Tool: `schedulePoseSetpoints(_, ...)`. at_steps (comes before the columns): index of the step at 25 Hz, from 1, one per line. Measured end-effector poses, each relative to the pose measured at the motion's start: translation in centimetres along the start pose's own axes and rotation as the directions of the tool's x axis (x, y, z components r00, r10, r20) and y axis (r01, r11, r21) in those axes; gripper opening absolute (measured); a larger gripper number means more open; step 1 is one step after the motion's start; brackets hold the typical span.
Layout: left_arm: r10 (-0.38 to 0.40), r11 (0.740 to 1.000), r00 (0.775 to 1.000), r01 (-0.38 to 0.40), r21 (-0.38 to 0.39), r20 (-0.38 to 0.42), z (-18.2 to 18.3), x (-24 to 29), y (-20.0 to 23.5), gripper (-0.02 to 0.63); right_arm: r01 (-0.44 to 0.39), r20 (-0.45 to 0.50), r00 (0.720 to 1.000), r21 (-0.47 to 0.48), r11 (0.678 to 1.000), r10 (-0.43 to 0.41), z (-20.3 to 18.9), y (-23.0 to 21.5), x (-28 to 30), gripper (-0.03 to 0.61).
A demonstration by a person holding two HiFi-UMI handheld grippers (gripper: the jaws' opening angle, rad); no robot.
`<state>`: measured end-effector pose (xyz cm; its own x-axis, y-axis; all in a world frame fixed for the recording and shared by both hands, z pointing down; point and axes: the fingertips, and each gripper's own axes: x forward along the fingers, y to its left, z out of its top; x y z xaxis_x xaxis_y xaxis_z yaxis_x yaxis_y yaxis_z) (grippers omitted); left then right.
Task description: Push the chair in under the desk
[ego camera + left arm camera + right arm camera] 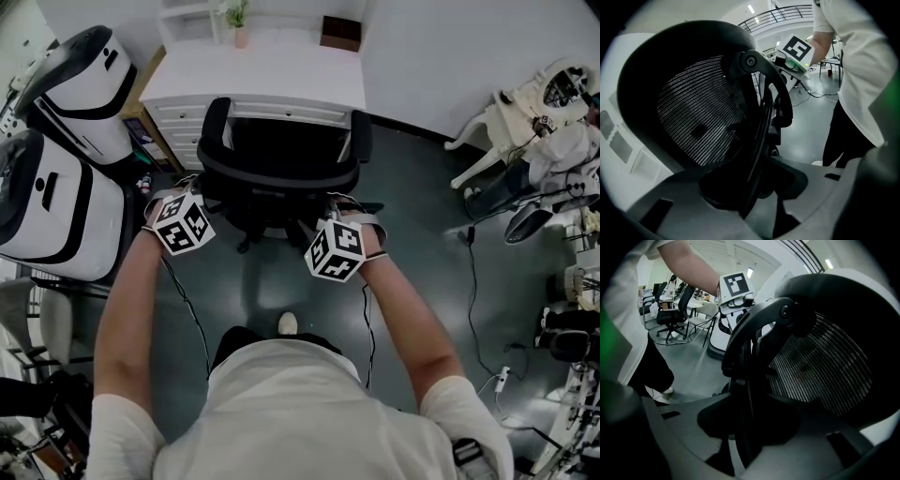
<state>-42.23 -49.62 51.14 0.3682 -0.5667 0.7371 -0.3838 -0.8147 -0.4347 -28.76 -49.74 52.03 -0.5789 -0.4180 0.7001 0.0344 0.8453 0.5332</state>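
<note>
We hold the left tongs (190, 187) and right tongs (345, 204) wide apart, each straddling the chair (281, 155) back's rim without pinching it. The chair stands just before the table (272, 80).

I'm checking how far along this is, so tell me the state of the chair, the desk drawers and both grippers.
chair: upright, drawn up to the desk.
desk drawers: shut.
left gripper: jaws apart, backrest edge between them.
right gripper: backrest edge between its jaws; grip unclear.

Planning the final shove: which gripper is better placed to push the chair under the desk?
Right, narrowly: the right gripper sits behind the chair backrest, the left gripper beside its edge, jaws open.
</note>
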Motion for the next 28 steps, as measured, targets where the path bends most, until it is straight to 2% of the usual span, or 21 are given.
schedulePoseSetpoints(4,0.099,0.993,0.994,-0.097,-0.065,0.035,0.4,-1.3,0.1,0.199,0.091,-0.006,0.996,-0.024,0.996,-0.091,0.0,-0.1,-1.5,0.123)
schedulePoseSetpoints(7,0.161,0.98,0.982,-0.147,-0.13,0.103,0.9,-3.7,0.0,0.201,0.178,0.011,0.984,0.04,0.983,-0.179,0.5,-0.4,-3.9,0.123)
schedulePoseSetpoints(10,0.181,0.965,0.965,-0.137,-0.224,0.188,1.1,-6.3,-1.0,0.201,0.264,0.026,0.962,0.141,0.954,-0.271,1.3,0.0,-6.5,0.121)
schedulePoseSetpoints(15,0.21,0.914,0.922,-0.067,-0.4,0.326,1.1,-10.8,-2.9,0.201,0.359,0.02,0.922,0.334,0.872,-0.387,2.5,1.8,-10.1,0.121)
schedulePoseSetpoints(20,0.222,0.856,0.878,0.034,-0.517,0.425,0.6,-15.0,-6.6,0.162,0.322,0.05,0.916,0.503,0.802,-0.399,5.2,6.7,-11.4,0.107)
schedulePoseSetpoints(24,0.221,0.826,0.869,0.074,-0.559,0.442,0.0,-17.5,-10.9,0.115,0.298,0.071,0.901,0.618,0.728,-0.429,7.5,11.0,-13.3,0.073)
schedulePoseSetpoints(28,0.196,0.803,0.871,0.121,-0.584,0.45,-0.8,-19.8,-15.7,0.026,0.278,0.077,0.88,0.714,0.642,-0.468,9.8,15.6,-15.3,0.014)
